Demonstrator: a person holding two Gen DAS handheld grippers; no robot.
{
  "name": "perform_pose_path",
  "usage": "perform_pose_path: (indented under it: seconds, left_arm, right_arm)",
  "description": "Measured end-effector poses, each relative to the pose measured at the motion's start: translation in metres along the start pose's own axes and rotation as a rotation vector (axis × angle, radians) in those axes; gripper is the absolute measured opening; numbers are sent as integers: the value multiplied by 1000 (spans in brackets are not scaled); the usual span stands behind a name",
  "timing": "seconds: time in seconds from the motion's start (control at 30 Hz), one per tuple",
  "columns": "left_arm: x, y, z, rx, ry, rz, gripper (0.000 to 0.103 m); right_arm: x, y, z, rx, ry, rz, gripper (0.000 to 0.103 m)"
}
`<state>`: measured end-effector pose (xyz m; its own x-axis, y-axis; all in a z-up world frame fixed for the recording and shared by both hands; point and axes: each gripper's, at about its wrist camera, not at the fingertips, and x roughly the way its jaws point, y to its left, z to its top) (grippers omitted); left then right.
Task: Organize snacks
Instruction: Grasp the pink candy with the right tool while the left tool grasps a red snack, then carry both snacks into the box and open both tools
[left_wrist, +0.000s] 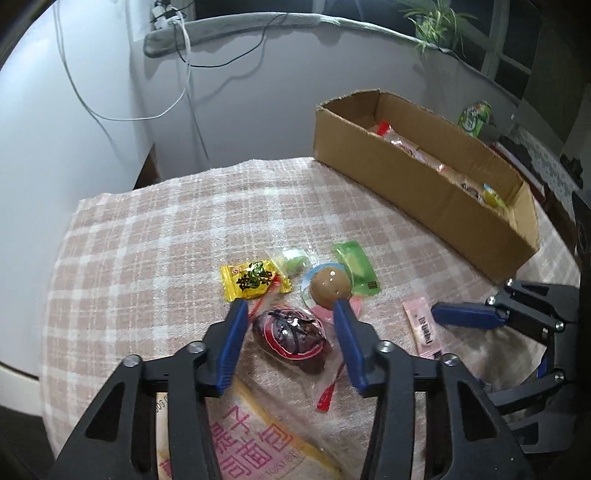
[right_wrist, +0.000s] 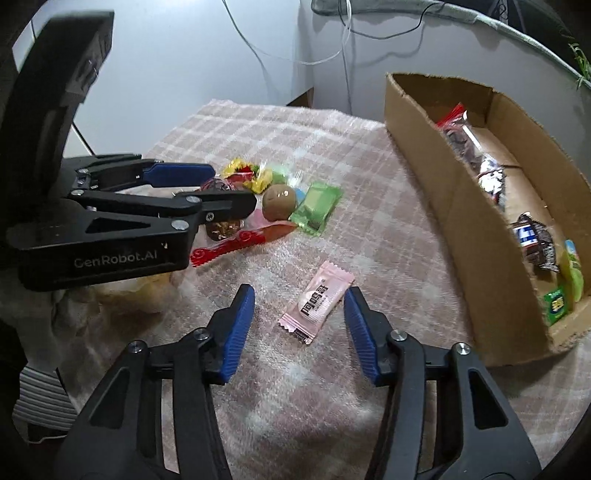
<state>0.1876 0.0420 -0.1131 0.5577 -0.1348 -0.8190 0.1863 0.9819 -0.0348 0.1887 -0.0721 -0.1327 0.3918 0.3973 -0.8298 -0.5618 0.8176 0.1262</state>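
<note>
My left gripper is open, its blue fingers either side of a dark red wrapped snack on the checked cloth. Just beyond lie a yellow packet, a brown round snack and a green packet. My right gripper is open, its fingers either side of a pink sachet, not touching it. The pink sachet also shows in the left wrist view. The cardboard box at the right holds several snacks.
A large bread bag with pink print lies under my left gripper. The left gripper body fills the left of the right wrist view. Cables hang on the wall behind. The table edge is at the far left.
</note>
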Motion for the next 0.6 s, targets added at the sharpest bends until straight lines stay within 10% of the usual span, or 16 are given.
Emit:
perform_pose_path:
  seconds: [0.2, 0.6]
  left_arm:
    - [-3, 0, -3, 9, -13, -7, 35]
    - [-17, -5, -14, -22, -43, -41, 26]
  right_arm:
    - [2, 2, -1, -43, -1, -62, 22]
    - [-3, 0, -4, -30, -14, -66, 20]
